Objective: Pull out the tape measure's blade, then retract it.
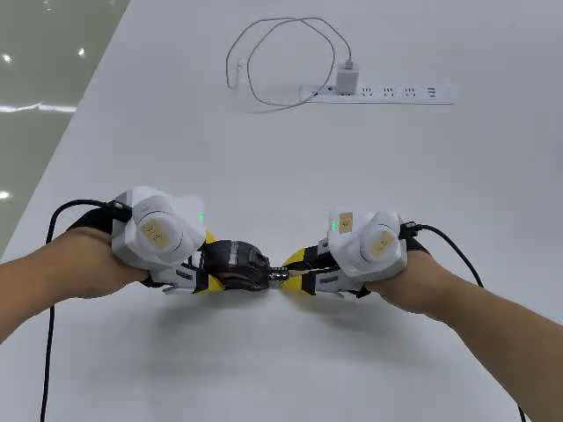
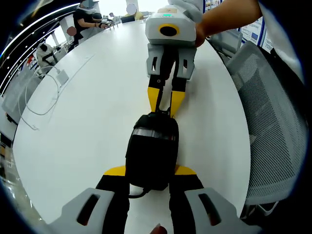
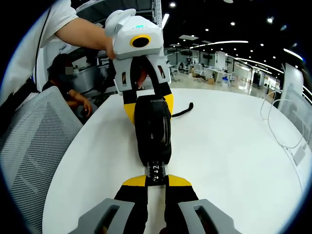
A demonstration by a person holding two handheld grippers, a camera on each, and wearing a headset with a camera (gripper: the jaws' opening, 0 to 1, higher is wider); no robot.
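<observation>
**Table** (image 1: 369, 167): white, wide. Its left edge runs diagonally in head view, floor beyond it. Broad open surface lies ahead of the grippers. A power strip (image 1: 378, 92) with charger (image 1: 347, 76) and looped cable (image 1: 264, 61) sits at the far side, well apart from the work. In left gripper view a mesh chair (image 2: 273, 122) stands just past the table's curved edge.

**Hands**: both forearms come in from the bottom corners, low over the table, angled inward. L hand (image 1: 88, 259) and R hand (image 1: 413, 277) each wrap the rear of a gripper, wrists about level, w/ the grippers pointing at each other tip to tip.

**L gripper** (image 1: 208, 262): jaws clamped on the tape measure (image 1: 236, 264), one on each flat side. In left gripper view the black case (image 2: 152, 156) sits between its yellow tips, w/ the R gripper (image 2: 165, 100) straight ahead.

**R gripper** (image 1: 295, 272): jaws together, pinching the blade (image 3: 155, 170) at its end, just beside the case mouth.

**Tape measure**: near centre of the table's near part, between the two grippers. Whether it touches the table, cannot tell.

**Blade**: a short length out, printed digits visible.
</observation>
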